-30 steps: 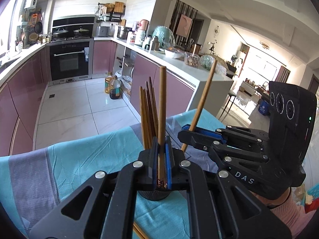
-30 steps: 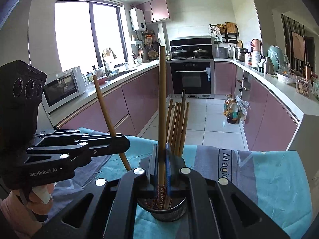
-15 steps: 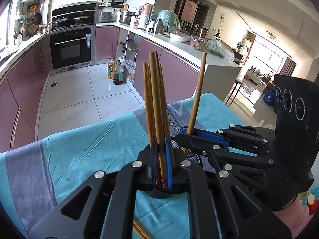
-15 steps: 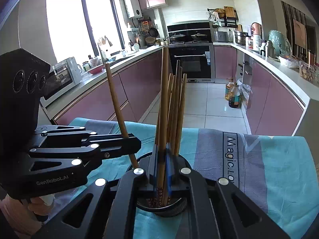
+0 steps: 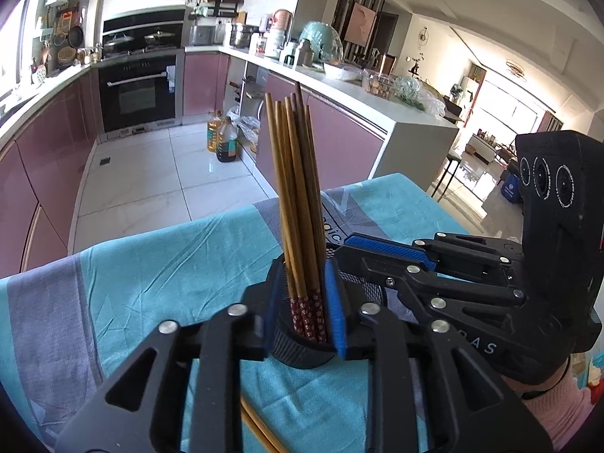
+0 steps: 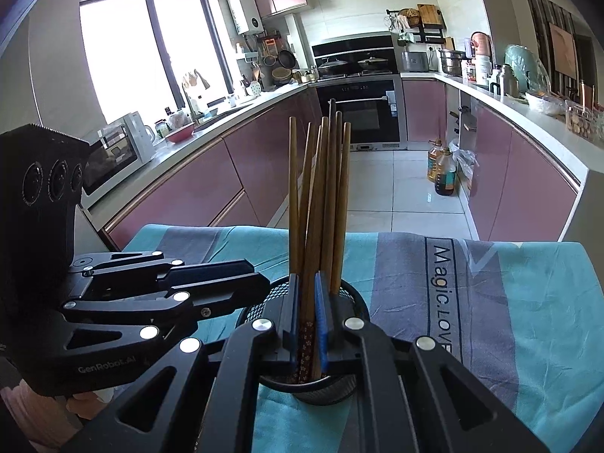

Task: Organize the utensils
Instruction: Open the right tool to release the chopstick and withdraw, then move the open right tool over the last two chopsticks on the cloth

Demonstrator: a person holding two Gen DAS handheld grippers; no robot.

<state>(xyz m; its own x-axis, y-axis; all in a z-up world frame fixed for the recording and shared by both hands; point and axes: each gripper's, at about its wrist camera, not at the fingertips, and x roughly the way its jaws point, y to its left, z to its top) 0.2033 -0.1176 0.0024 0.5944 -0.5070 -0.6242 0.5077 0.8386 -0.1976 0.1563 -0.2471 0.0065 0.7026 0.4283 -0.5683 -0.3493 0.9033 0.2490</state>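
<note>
I am working at a surface (image 5: 158, 264) covered with a teal and grey cloth, in a kitchen with pink cabinets. A black mesh holder (image 6: 351, 294) stands on the cloth, and a bundle of wooden chopsticks (image 5: 298, 204) stands in it.

My left hand-held gripper (image 5: 302, 313) sits low at the holder's rim with its blue pads parted to a moderate gap. The patterned red ends of several chopsticks show between the pads, but none looks pinched, so I judge this one has let go.

My right hand-held gripper (image 6: 305, 321) is narrow. A chopstick with a patterned end runs between its pads; I cannot tell whether the pads are clamped on it or just beside it.

The step in hand, as I judge it, is releasing chopsticks into the holder. To do it well, I would open the pads only once the end is down inside the mesh, then lift straight up along the sticks, so I neither drag one out nor tip the holder.

The chopsticks stand nearly upright, long axes vertical, patterned ends down in the holder, plain ends pointing up and fanning slightly apart.

One more loose chopstick (image 5: 260, 430) lies flat on the cloth beneath my left hand-held gripper, running diagonally.
</note>
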